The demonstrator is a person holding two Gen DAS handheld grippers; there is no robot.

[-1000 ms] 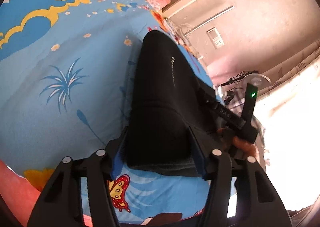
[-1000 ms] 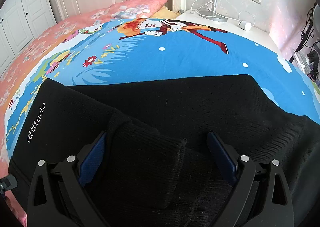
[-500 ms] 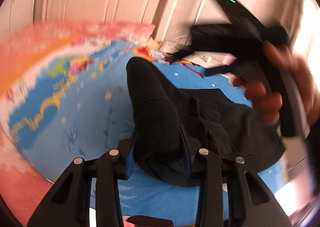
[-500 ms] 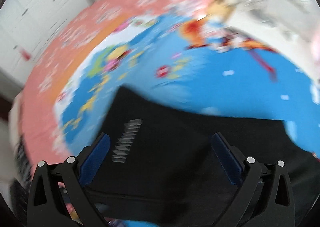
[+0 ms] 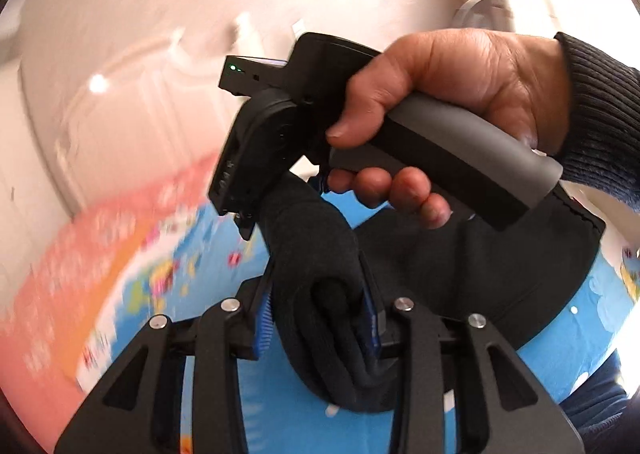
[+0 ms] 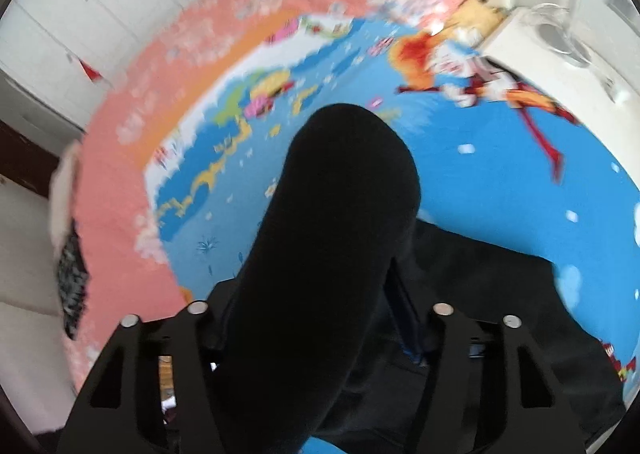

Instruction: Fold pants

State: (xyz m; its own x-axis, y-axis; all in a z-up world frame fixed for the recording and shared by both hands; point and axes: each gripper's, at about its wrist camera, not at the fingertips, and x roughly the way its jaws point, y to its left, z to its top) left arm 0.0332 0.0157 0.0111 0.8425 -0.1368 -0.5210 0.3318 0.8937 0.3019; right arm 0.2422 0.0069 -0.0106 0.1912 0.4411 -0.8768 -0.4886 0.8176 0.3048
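The pants (image 5: 320,254) are black, thick and soft-knit, with a fine ribbed weave that shows where light catches them. In my left wrist view a rolled bunch of the fabric rises from between my left tool's (image 5: 318,318) blue pads (image 5: 264,318), which press on it from both sides; the jaws have just been closing, narrow now, with the cloth clamped. The rest of the pants spreads out behind, a broad dark sheet lying on the bed (image 5: 168,274) with its bright blue cartoon cover and pink border.

My right hand (image 5: 448,114) fills the upper part of that view, wrapped round the grey handle of my right tool (image 6: 312,318). In the right wrist view a fat, rounded fold of the pants (image 6: 336,234) stands up between the jaws, which have just been closing on it; the fabric covers the left pad entirely and only a sliver of the right pad (image 6: 408,314) shows against it, so it looks gripped.

Both views are smeared by motion. The cloth is so dark that seams, waistband and legs cannot be told apart. The right tool's tips are hidden in my left view by the fabric. A white nightstand (image 6: 540,54) sits blurred beyond the bed.
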